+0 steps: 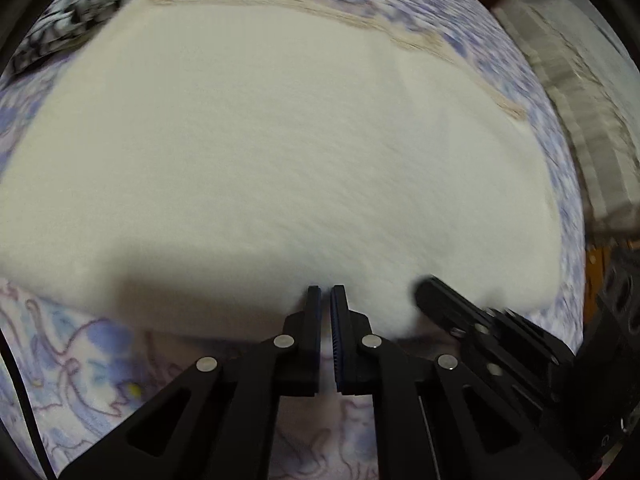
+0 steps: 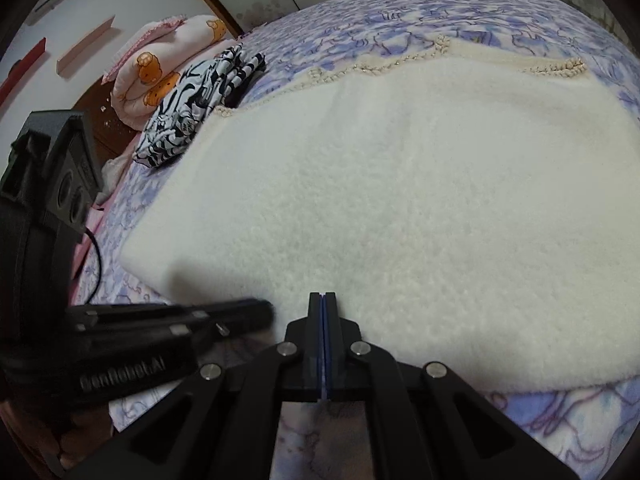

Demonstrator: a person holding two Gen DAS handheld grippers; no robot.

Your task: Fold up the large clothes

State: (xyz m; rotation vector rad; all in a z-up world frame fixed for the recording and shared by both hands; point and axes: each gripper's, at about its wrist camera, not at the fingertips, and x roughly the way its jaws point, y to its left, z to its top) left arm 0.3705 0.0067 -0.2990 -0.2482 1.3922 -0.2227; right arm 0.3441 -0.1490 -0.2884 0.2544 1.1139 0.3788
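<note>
Left gripper [image 1: 326,294] and right gripper [image 2: 322,300] — jaws together, seemingly pinching the cream fleece garment's [image 2: 400,200] near edge.

- Fleece garment [image 2: 400,208]: cream-white, plain, with a beige knitted trim [image 2: 400,65] along its far edge.
- Bedsheet [image 2: 360,20]: white ground, lavender-blue patches, purple outline drawings.
- Folded cloth [image 2: 192,112]: black-and-white print.
- Quilt [image 2: 160,68]: pale pink with orange bear motifs.
- Left claw [image 1: 326,292] and right claw [image 2: 323,298]: black, with blue pads.
</note>
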